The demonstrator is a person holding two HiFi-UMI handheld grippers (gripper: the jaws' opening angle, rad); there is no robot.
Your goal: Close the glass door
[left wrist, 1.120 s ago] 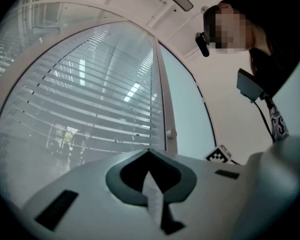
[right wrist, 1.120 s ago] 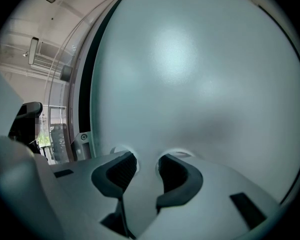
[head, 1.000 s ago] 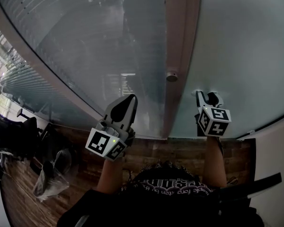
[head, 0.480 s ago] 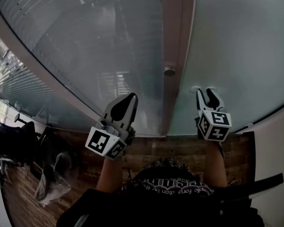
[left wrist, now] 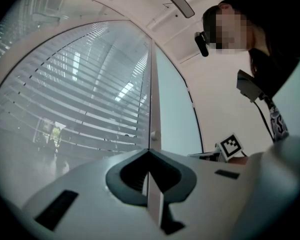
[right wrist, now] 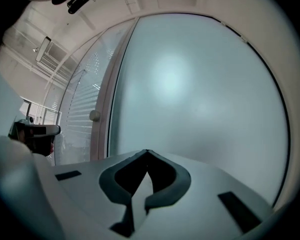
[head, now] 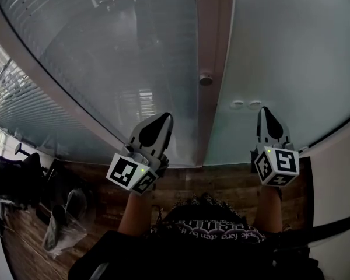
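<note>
**Item 1. Pale blue-green frosted glass door** [head: 280, 51] [right wrist: 190, 94]. Located in the right half of the head view, directly ahead of both grippers. Its left edge is seen lying against the upright pale beige frame post [head: 213, 39]. Two small round white discs [head: 237, 104] are fixed side by side on the glass near that edge.

**Item 2. Small round grey knob** [head: 205, 80] [right wrist: 94, 115]. Mounted on the frame post, above and between the two grippers.

**Item 3. Glass panel with fine horizontal stripes** [head: 105, 57] [left wrist: 80, 94]. Set to the left of the post.

**Item 4. Right gripper** [head: 263, 111] [right wrist: 147, 152]. Pointed at the frosted glass, just below and right of the discs and clear of them. Its jaws have just been closing and are now pressed together, with nothing between them. The marker cube [head: 277, 165] is carried at its rear.

**Item 5. Left gripper** [head: 165, 116] [left wrist: 149, 151]. Held in front of the striped panel, just left of the post. Its jaws are closed tip to tip and nothing is pinched. Whether the tips touch the glass cannot be told.

**Item 6. Brown wooden plank floor** [head: 221, 182]. Seen below the glass. A crumpled clear plastic bag [head: 61, 226] lies on it at the far left.
</note>
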